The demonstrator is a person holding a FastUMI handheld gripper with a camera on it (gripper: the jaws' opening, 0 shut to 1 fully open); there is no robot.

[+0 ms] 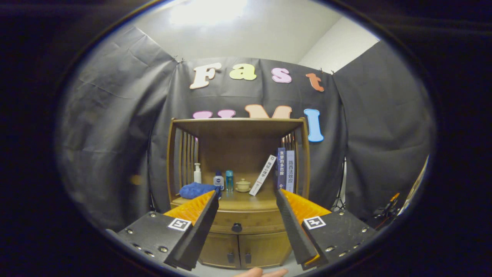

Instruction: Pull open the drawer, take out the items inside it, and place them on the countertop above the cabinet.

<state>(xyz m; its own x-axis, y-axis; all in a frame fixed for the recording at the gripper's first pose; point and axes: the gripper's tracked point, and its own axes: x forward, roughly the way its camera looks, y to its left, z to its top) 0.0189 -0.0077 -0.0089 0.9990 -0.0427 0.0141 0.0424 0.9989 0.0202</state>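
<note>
Held apart and clamped on nothing, gripper [246, 200], its two fingers [200, 215] spread wide with open air between them. Framed in that gap, well beyond the tips: a wooden cabinet [238, 246] against the black cloth wall. Closed, the drawer [246, 225], set just under the countertop [238, 202], a dark round knob [236, 227] at the middle of its front. Hidden behind that shut front, whatever lies inside; cannot tell the contents. Below the drawer, two cupboard doors [242, 250], both shut, each with a small dark handle near the centre seam.

Above the countertop, an open shelf bay with slatted sides and a flat top board. Standing in it, from left: a white pump bottle [197, 173] near the left slats, a blue cloth [198, 190] bunched in front of it and partly behind the left finger, a small white-and-blue bottle [218, 180], a slim teal bottle [229, 181] just beside it, a pale lidded cup on a saucer [243, 185]. Right of these, a white book [263, 175] leaning tilted, then two upright books [286, 171] against the right slats.

At the very bottom, under the cabinet, a person's fingertips [261, 272].
</note>
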